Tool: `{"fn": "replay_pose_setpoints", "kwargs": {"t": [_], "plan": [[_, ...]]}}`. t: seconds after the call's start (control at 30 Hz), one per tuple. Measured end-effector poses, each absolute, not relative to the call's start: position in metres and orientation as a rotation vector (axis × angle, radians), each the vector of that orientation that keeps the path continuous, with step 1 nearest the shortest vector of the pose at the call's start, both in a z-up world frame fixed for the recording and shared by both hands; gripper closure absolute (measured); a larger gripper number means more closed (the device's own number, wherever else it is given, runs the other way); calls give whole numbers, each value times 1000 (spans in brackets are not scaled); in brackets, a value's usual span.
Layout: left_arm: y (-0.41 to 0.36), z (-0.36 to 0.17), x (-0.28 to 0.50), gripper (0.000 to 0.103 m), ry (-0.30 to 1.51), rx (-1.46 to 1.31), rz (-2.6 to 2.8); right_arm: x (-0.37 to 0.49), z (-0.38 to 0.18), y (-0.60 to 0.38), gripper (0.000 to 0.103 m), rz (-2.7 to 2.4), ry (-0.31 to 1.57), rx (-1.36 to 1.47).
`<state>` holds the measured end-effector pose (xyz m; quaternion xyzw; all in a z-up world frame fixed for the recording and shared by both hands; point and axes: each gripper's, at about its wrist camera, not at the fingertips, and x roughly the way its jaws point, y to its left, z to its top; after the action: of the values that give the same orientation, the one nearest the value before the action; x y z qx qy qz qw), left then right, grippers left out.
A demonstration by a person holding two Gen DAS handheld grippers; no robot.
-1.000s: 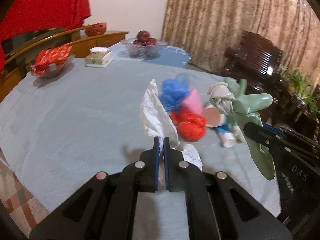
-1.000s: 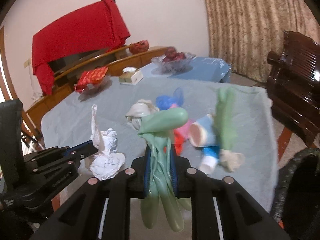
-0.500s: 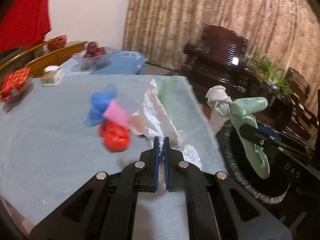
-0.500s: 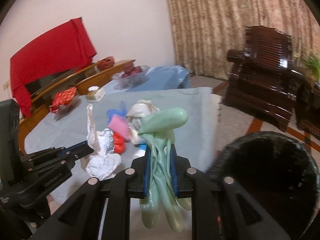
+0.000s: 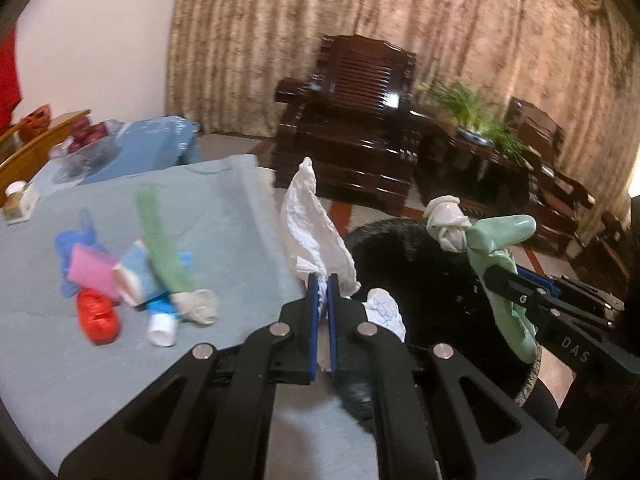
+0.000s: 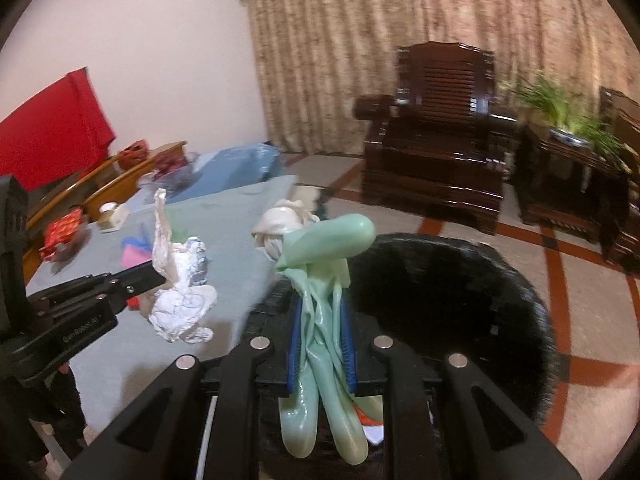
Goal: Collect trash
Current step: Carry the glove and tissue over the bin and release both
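Left claw (image 5: 323, 280) pinches crumpled tissue (image 5: 312, 236); right claw (image 6: 322, 312) grips a green glove (image 6: 320, 280) (above the black bin (image 6: 480, 280)).

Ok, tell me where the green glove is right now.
The green glove is clamped in the right tool, hanging over the black trash bin just off the table edge, right of the left tool's white tissue.

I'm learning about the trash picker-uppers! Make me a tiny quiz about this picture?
1. True or false: the left gripper is shut on the white tissue.
2. What does the right gripper hold? A) red bag B) green glove C) blue tube
3. Fill in: the black trash bin stands on the ____, beside the table.

Key: 1 true; 2 B; 3 floor.
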<state>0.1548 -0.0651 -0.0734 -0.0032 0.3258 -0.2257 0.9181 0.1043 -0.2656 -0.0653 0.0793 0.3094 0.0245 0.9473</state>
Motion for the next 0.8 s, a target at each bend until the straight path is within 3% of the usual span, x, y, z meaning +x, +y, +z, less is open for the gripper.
{"fn": "replay_pose_setpoints", "kwargs": {"t": [0.43,0.5,0.6,0.63,0.67,0.8], "plan": [[-141,-107,170,98,737,49,-601,92,-102,-324,83,-99,697,203],[-144,-110,171,92,744,47,-613,92,-106,-330,77,-110,708,203],[-143,-113,174,60,759,33,-608,89,-107,-332,69,-140,703,193],[-140,-114,174,59,763,27,-606,90,-107,-334,58,-145,702,188],[-139,-114,175,58,767,24,-602,89,-107,-335,39,-157,699,179],[-124,-112,172,40,748,19,-560,83,-102,-339,15,-200,658,178]]}}
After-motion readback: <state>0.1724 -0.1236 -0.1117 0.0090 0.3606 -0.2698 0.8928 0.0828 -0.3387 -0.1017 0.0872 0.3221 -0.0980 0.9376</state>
